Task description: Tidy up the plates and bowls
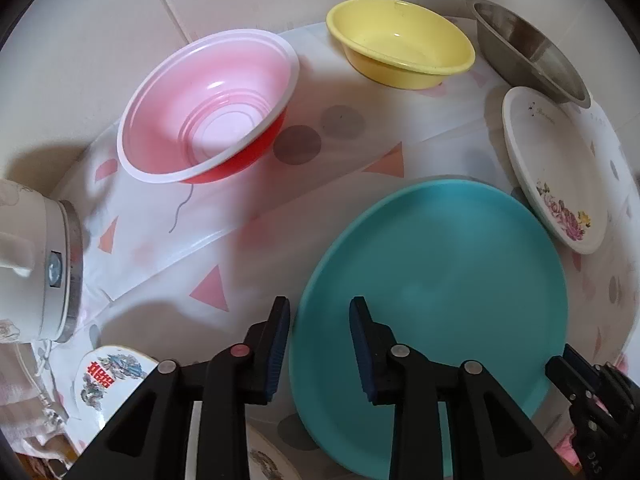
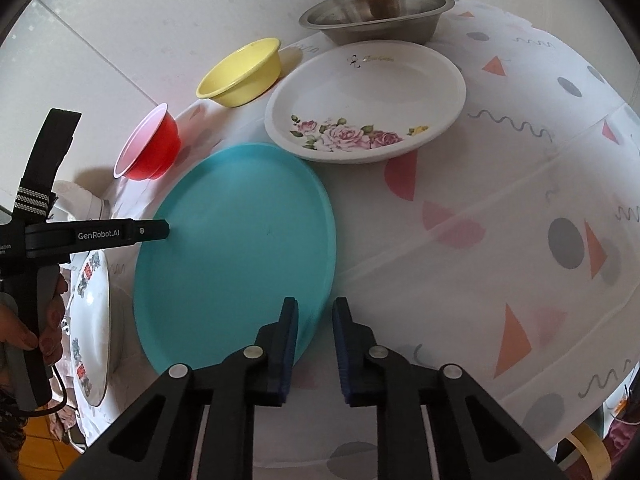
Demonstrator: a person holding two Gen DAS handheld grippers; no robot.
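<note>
Across the patterned tablecloth (image 2: 500, 208) sits the biggest piece, the teal plate (image 2: 236, 252), flat, near the front edge, w/ my 2 grippers working its opposite rims. Looks like thin plastic: light, prob a bit flexy, smooth so could slip; best taken at the raised rim, both sides at once. Left gripper (image 1: 320, 320) straddles the left rim, 1 finger outside, 1 over the plate, jaws narrow but I can't tell if pads are pressing yet. Right gripper (image 2: 314, 320) straddles the right rim the same way, jaws narrow, contact also unclear.

Next down, the floral plate (image 2: 366, 100) just beyond the teal one, looks ceramic or melamine: stiffer, heavier, chippable, take by rim. Behind it the steel bowl (image 2: 378, 12), rigid, slick. Red bowl (image 1: 208, 106) w/ white-pink inside sits left-rear, thin plastic, v light, tips easily. Yellow bowl (image 1: 400, 42), smallest, at the back, plastic, light.

Pose: both grippers point steeply down, left nearly vertical. My left hand (image 2: 36, 320) wraps its handle at the table's left side.
</note>
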